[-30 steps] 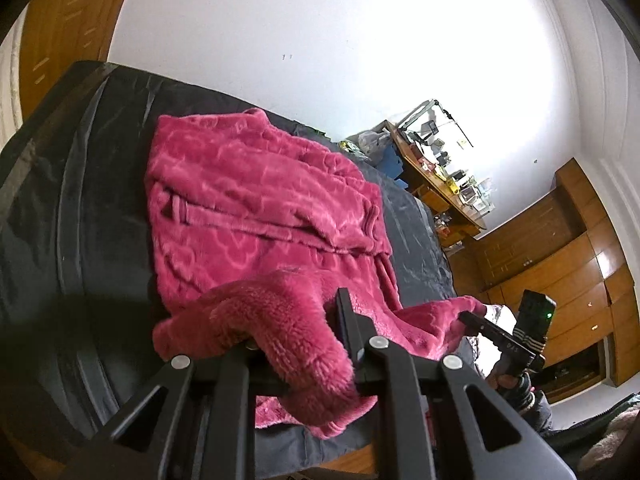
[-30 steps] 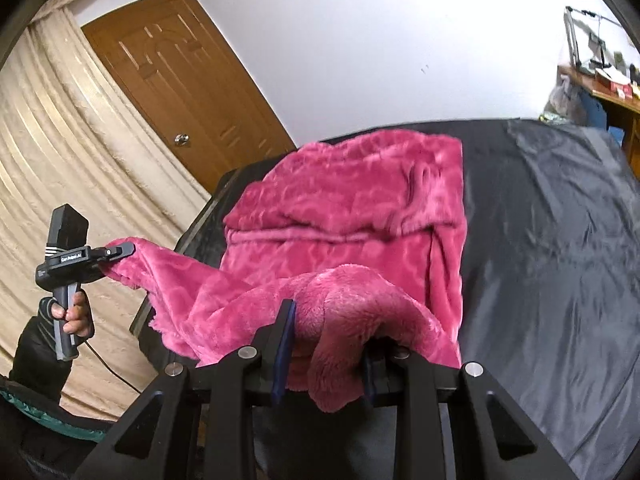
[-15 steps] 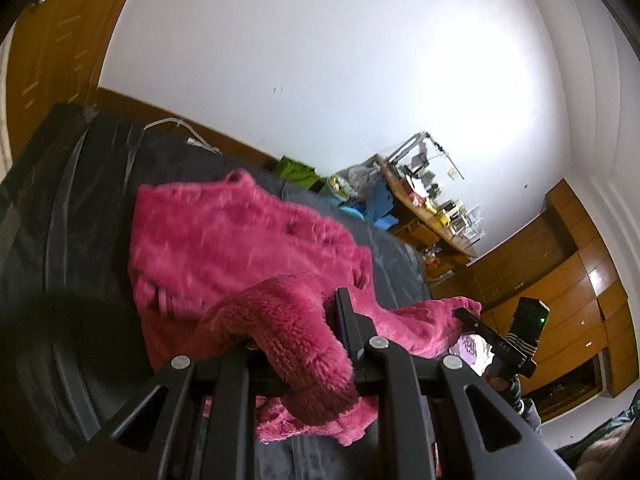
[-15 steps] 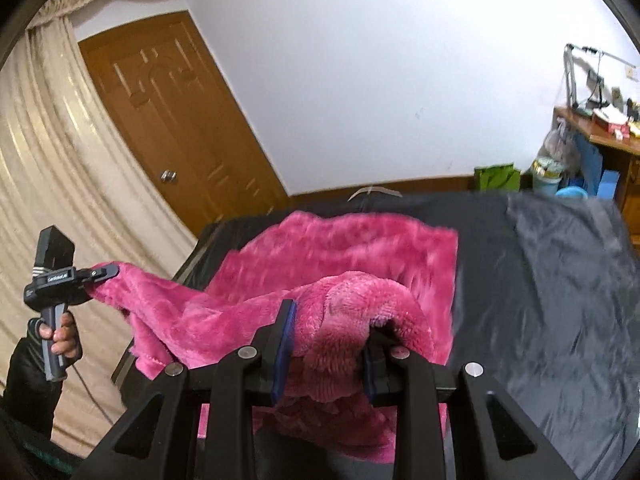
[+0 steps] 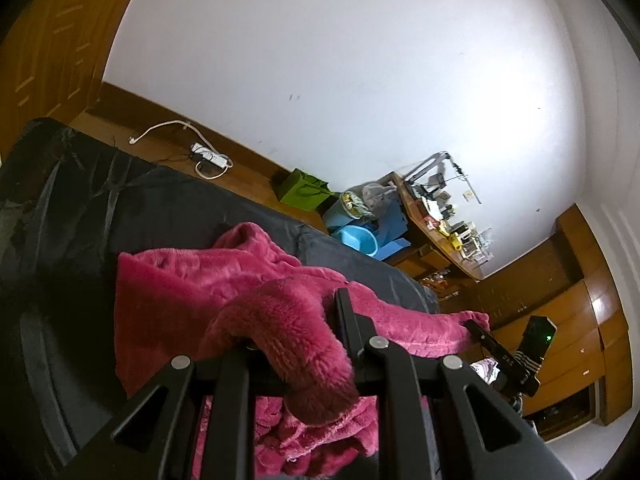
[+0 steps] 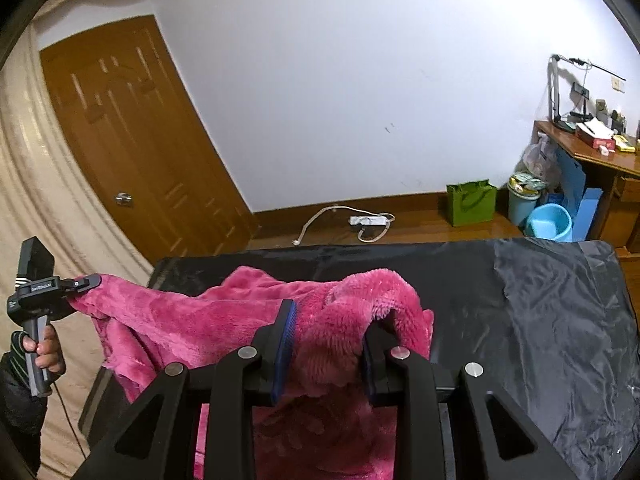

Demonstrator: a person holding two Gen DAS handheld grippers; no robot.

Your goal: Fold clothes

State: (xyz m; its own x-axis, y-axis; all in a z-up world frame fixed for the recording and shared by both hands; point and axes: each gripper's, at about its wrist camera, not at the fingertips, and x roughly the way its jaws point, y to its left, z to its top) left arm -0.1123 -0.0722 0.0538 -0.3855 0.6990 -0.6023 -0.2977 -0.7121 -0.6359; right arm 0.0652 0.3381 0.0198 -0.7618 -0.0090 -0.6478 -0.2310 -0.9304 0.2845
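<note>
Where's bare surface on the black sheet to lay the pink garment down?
Widest bare patch: black sheet to the right of the pink garment, out to its right edge. A narrower strip runs along the far edge behind the garment. The left side is crowded: the garment hangs between the left tool and right tool.

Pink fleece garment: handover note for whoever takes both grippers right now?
Left gripper: shut on one edge of the pink fleece garment.
Right gripper: shut on the other edge.
The edge is raised between the two; the rest lies bunched on the black-covered bed.
Done: both grasps made, edge raised.
Left: lay the edge over to make the fold, release, smooth.
</note>
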